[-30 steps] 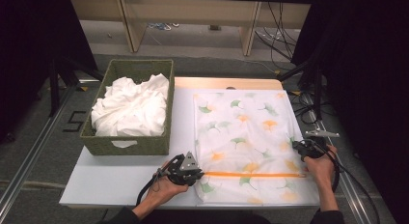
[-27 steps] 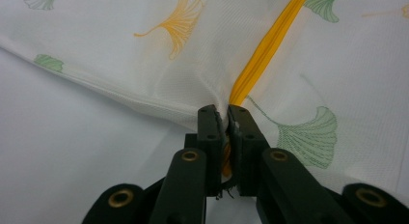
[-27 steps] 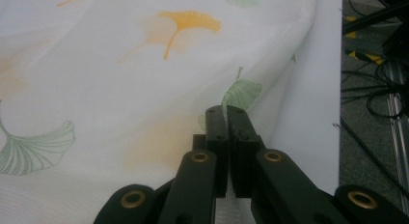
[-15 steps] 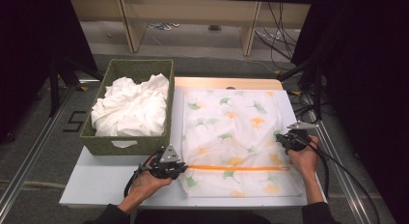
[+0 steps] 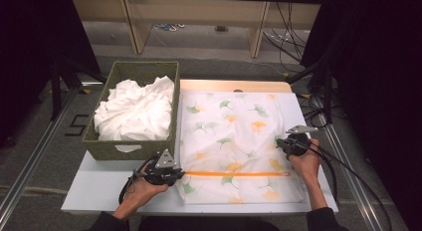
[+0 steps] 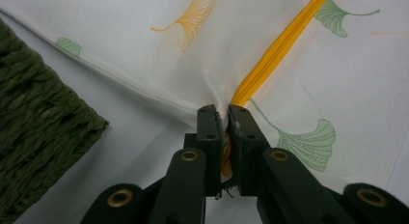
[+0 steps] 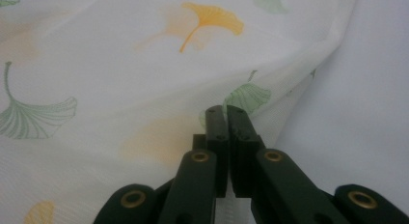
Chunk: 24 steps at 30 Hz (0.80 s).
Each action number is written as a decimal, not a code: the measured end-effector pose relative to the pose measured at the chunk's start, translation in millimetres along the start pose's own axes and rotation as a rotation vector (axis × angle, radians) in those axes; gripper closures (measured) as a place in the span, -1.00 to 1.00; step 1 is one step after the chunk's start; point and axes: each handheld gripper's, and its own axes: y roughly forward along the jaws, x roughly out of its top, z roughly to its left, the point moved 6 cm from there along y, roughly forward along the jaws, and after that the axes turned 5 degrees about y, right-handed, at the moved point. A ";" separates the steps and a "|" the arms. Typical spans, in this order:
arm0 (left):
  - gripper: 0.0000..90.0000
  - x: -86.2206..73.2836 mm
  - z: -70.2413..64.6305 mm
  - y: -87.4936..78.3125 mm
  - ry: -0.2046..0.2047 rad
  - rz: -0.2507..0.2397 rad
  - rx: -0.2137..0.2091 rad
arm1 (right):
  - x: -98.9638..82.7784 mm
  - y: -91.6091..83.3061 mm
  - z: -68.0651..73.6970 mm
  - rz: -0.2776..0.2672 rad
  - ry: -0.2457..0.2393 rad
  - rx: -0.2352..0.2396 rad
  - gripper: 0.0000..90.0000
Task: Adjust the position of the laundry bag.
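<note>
A white mesh bag (image 5: 234,141) printed with green and orange ginkgo leaves lies flat on the white table, an orange zipper (image 5: 234,173) running across its near part. My left gripper (image 5: 175,174) is shut on the bag's left edge at the zipper's end; in the left gripper view the jaws (image 6: 225,113) pinch the fabric beside the zipper (image 6: 275,50). At the bag's right edge my right gripper (image 5: 280,143) is shut on the cloth, and the right gripper view shows its jaws (image 7: 224,110) closed on the mesh bag (image 7: 144,79) near a green leaf.
A green woven basket (image 5: 130,147) full of crumpled white cloth (image 5: 134,111) stands left of the bag, close to my left gripper. Bare white table (image 5: 99,186) lies at the front left. Black cables (image 5: 343,171) trail off to the right.
Both grippers have dragged the bag to the left, toward the basket. The bag now lies flatter and more spread out.
</note>
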 end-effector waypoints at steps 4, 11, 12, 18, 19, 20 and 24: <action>0.83 -1.2 -1.1 1.4 -0.006 0.006 -0.007 | -1.0 -0.6 -0.3 0.006 -0.003 -0.001 0.95; 0.35 -0.5 -4.0 3.4 0.001 0.016 0.032 | 1.5 -11.7 -0.2 -0.043 0.023 0.014 0.37; 0.22 0.8 -3.7 2.4 0.005 0.020 0.047 | 1.6 -16.3 1.5 -0.045 0.041 0.012 0.29; -0.18 9.6 -5.5 -6.7 0.009 0.012 0.094 | -2.8 -41.2 5.0 -0.032 0.055 0.071 -0.06; -0.21 11.9 -7.7 -5.8 -0.013 -0.011 0.094 | -4.0 -44.4 4.6 -0.046 0.039 0.074 -0.06; -0.25 13.3 -8.7 -7.1 -0.009 -0.008 0.099 | -6.4 -49.6 5.1 -0.035 0.050 0.073 -0.06; -0.30 20.2 -18.0 -4.4 -0.026 -0.039 0.057 | -16.9 -62.0 2.0 -0.023 0.043 0.064 -0.06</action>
